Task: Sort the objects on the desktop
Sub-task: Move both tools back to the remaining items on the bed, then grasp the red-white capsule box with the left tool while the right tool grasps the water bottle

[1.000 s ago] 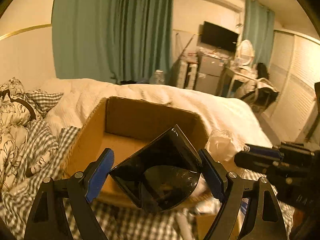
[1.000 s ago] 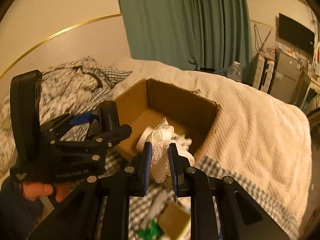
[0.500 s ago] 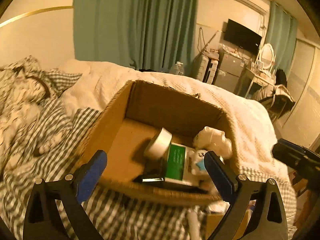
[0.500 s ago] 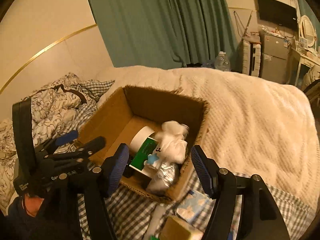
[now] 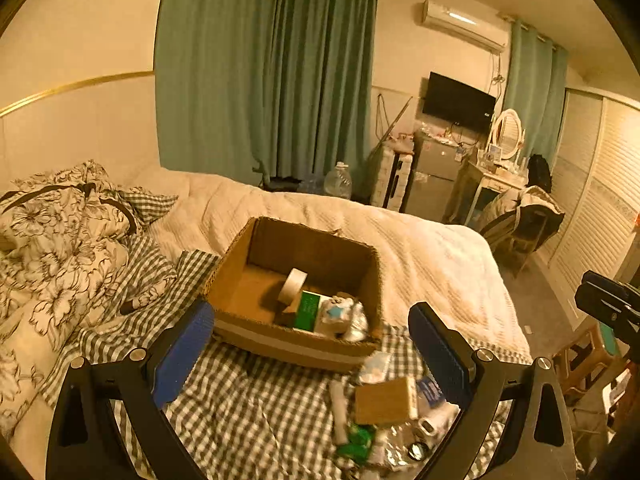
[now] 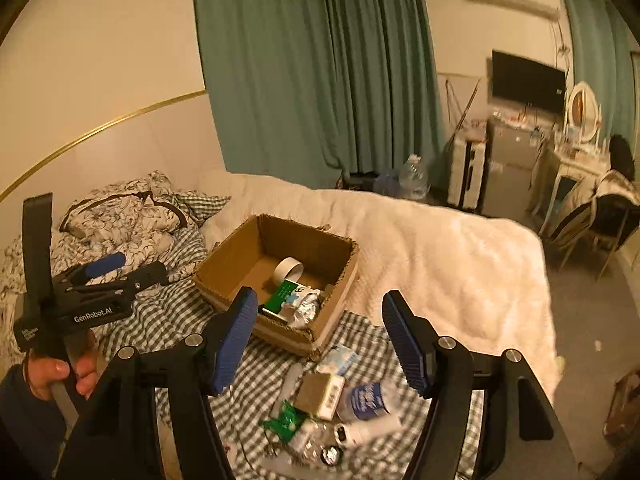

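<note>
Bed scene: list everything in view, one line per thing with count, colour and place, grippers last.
cardboard box: one, brown, open, on the checked sheet
tape roll: one, white, on edge inside the box
green carton: one, green and white, inside the box at its near right
crumpled white item: one, white, inside the box beside the carton
checked sheet: one, grey and white, under the box
small brown box: one, on the sheet before the cardboard box
green packet: one, in the loose pile on the sheet
white blanket: one, across the bed's right
floral bedding: bunched at left
curtains: teal, behind the bed
left gripper: open, empty
right gripper: open, empty
</note>
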